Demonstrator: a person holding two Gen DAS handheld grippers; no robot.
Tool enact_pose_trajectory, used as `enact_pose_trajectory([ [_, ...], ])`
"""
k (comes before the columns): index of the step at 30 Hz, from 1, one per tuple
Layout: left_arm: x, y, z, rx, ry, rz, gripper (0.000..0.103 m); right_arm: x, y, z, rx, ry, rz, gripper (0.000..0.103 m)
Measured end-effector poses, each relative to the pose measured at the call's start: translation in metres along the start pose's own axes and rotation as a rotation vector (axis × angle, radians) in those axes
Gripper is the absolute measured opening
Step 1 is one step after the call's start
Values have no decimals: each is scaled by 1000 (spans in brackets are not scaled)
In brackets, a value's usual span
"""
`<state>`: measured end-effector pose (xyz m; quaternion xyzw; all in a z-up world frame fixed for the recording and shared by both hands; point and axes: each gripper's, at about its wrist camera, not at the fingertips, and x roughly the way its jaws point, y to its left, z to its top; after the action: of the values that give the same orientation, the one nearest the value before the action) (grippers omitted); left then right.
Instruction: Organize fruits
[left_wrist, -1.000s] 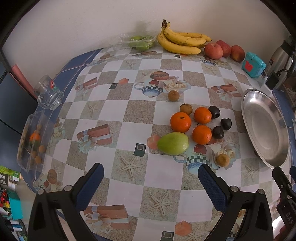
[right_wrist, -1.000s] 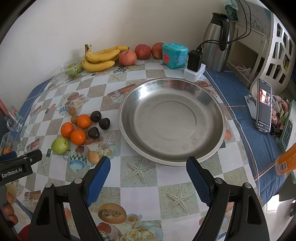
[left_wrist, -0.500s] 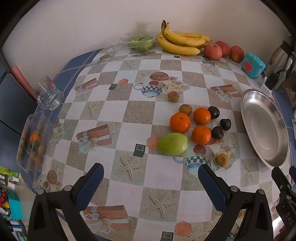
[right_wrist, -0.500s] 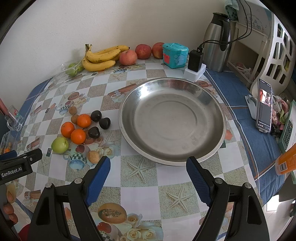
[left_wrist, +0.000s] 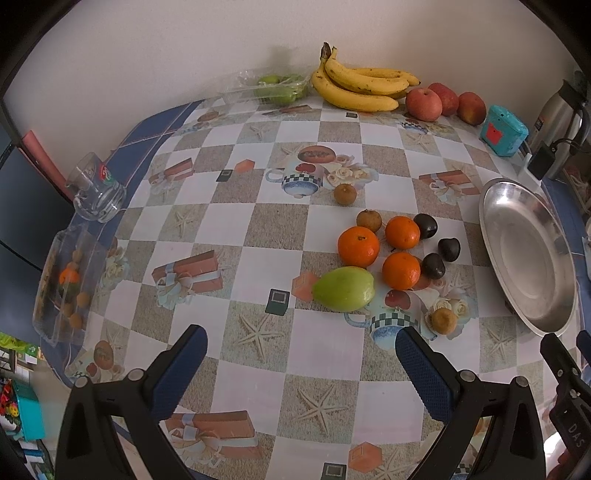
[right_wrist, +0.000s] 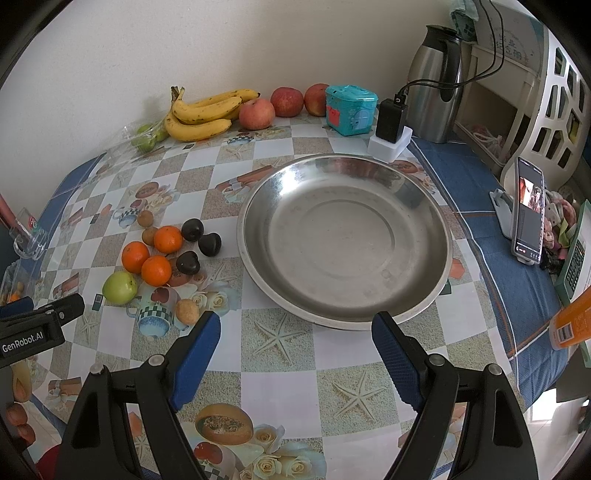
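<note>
One round stainless steel dish sits on the checkered-cloth desk, nothing in it. Clear plastic tray at the desk's left edge holds small fruits, indistinct through the plastic. Three oranges, a green mango and dark plums lie left of the dish, ahead of the left gripper. Right gripper faces the dish. Both sets of fingers spread, holding nothing.

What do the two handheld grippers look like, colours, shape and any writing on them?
Both match. The left gripper and right gripper each have two black angular arms with silver rivets, tipped by ribbed dark-blue pads. In the right wrist view, the left gripper's black body reads "GenRobot.AI" in white. No hands, sleeves or gripper cables are visible.
</note>
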<state>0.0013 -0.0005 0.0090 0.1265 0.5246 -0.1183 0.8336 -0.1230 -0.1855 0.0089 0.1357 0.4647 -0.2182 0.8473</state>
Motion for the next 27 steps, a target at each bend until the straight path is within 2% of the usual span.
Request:
enact_pose_trajectory([
  [12,2,2,4,-2,-31,-36,103,3,5,-1,-15,5,19,85],
  [16,4,5,9,-21,-47,-22,103,8,9,4,-13,19,63,85],
  [23,15,15,24,-96,-68,-70,103,26,26,15,-17,72,152,85],
  [27,26,10,27,-77,-56,-55,103,41,41,18,-24,123,215,85],
])
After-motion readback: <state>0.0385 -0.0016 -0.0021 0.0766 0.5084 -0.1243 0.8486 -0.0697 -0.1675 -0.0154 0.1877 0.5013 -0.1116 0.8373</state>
